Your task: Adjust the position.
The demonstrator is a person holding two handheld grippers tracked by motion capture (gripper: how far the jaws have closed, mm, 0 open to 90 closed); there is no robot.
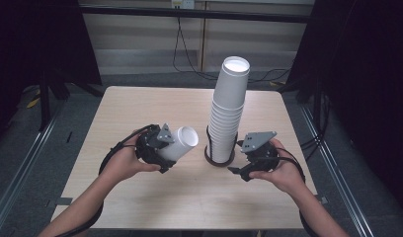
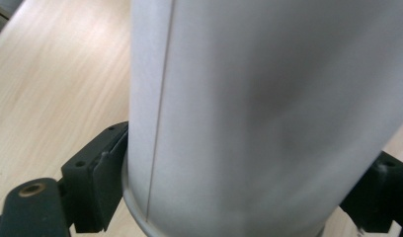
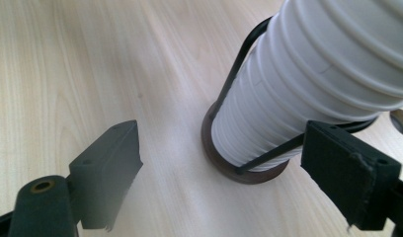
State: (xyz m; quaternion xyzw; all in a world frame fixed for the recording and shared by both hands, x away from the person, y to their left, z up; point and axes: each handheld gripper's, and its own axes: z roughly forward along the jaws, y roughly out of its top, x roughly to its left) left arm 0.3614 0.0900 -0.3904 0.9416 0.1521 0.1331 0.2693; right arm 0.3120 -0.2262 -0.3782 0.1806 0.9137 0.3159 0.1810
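A single white paper cup (image 1: 182, 142) lies tilted in my left gripper (image 1: 165, 153), its open mouth pointing up and to the right, just above the wooden table (image 1: 140, 108). In the left gripper view the cup's wall (image 2: 268, 113) is pressed between both black pads (image 2: 108, 182). A tall stack of white cups (image 1: 228, 113) stands upright in a dark wire holder (image 1: 209, 157) at the table's middle. My right gripper (image 1: 239, 170) is open beside the holder's base. In the right gripper view the stack (image 3: 328, 74) and holder ring (image 3: 224, 165) sit ahead of the spread jaws, apart from them.
The table's front half is bare wood between the two hands. Black curtains flank both sides, metal floor rails (image 1: 26, 163) run along the table, and a cable (image 1: 182, 49) hangs on the wall behind.
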